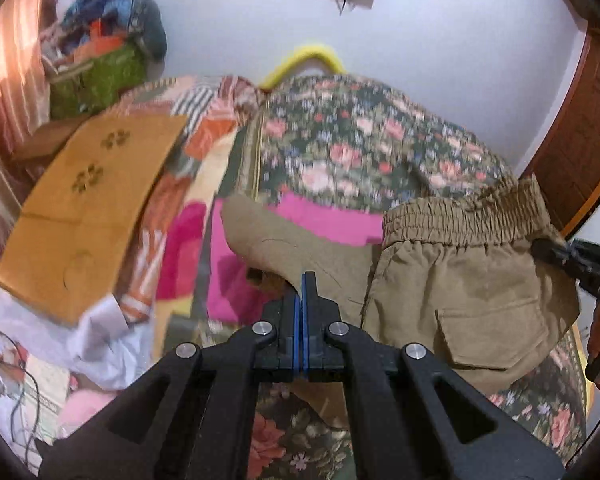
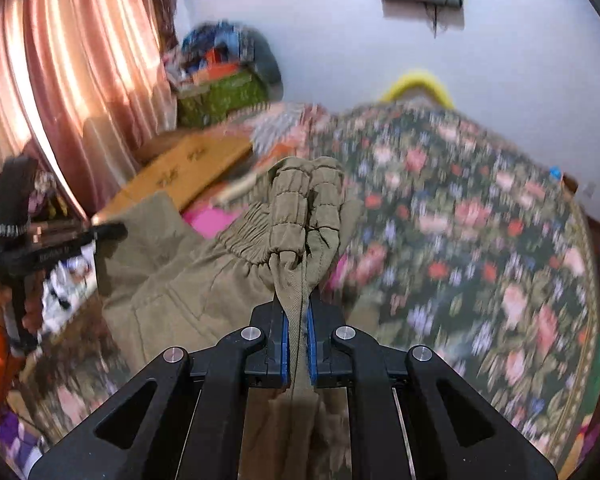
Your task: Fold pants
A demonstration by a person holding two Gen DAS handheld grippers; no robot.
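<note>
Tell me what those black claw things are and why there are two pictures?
They are grabbers, one in each of a person's hands. Each carries a small camera, so each picture looks along one grabber. The left gripper is pinched shut on an edge of the tan pants. The right gripper pinches the pants' stretchy waistband. Together they lift the pants above a flowery bedspread. A flat cardboard box lies on the bed too.

Khaki cargo pants (image 1: 452,280) here, elastic gathered waistband, flap pocket facing my left camera. They're lifted up off the floral bedspread (image 1: 340,144), hanging doubled over and kinda rumpled. From my right side the waistband (image 2: 300,208) is bunched up in a thick wad, fabric draping down left.
</note>
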